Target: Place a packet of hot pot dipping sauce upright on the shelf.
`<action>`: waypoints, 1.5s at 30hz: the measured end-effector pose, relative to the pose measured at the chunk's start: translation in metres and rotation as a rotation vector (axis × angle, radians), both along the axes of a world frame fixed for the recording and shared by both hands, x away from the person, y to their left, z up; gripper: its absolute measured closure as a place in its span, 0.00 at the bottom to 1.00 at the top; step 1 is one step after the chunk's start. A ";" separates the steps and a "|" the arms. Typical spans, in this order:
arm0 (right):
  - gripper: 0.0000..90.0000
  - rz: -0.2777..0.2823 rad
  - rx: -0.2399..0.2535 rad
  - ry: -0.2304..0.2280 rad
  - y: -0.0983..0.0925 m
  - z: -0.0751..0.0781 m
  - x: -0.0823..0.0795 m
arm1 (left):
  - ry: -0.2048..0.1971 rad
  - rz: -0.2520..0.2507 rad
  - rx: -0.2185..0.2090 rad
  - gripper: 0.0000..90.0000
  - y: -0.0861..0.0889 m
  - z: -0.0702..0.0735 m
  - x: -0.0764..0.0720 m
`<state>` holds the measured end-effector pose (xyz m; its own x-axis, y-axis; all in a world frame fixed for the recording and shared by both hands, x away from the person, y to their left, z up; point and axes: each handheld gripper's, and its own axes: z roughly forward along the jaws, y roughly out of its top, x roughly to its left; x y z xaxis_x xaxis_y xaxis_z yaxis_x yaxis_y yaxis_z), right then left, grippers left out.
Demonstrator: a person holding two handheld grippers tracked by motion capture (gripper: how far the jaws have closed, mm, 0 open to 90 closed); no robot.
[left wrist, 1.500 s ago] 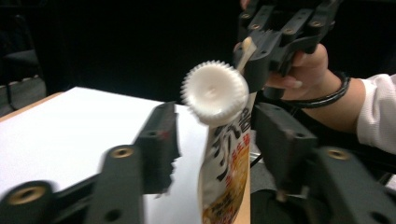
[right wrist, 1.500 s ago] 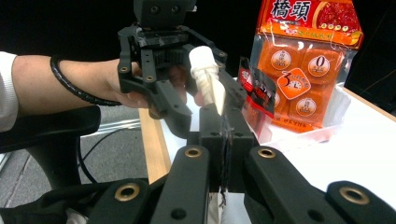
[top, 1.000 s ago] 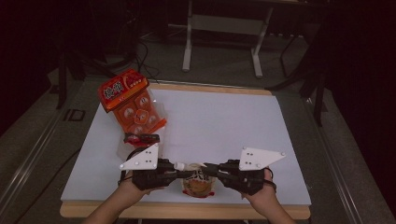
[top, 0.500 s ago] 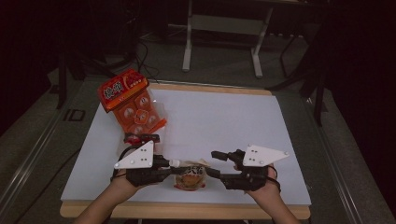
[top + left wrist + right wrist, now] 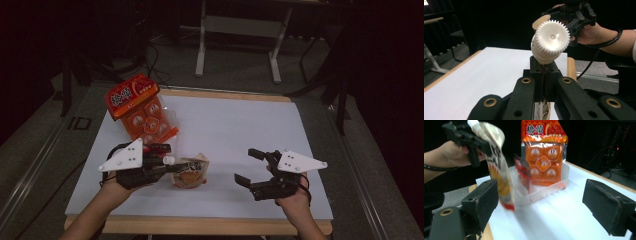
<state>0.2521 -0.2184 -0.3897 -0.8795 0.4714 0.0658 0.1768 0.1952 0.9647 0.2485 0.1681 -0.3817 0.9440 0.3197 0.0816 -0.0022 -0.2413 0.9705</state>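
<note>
Left claw (image 5: 167, 161) is clamped on the neck of a spouted pouch (image 5: 191, 173), right under its white ridged screw cap (image 5: 552, 37); the pouch lies near the front edge of the worktop (image 5: 240, 130), left of centre. Right claw (image 5: 249, 165), well apart to the right, has just been opening and now stands wide with nothing between its jaws. With one grip so close to the cap, the soft, glossy film body could swing or slip, or drag on the white, smooth worktop. If the cap is loose, a squeeze might push contents out. Farther off on the left, an orange, shiny snack bag (image 5: 141, 111) leans in a clear plastic tray (image 5: 541, 189); a swinging pouch could tip it.
</note>
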 end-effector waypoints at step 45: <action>0.16 -0.029 -0.041 0.034 -0.013 -0.015 0.009 | 0.041 0.117 0.010 0.98 0.089 -0.050 0.050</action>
<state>0.2606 -0.2315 -0.4046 -0.8628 0.4999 0.0757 0.2159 0.2289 0.9492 0.2985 0.2572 -0.4322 0.9028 0.4274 0.0469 0.0667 -0.2470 0.9667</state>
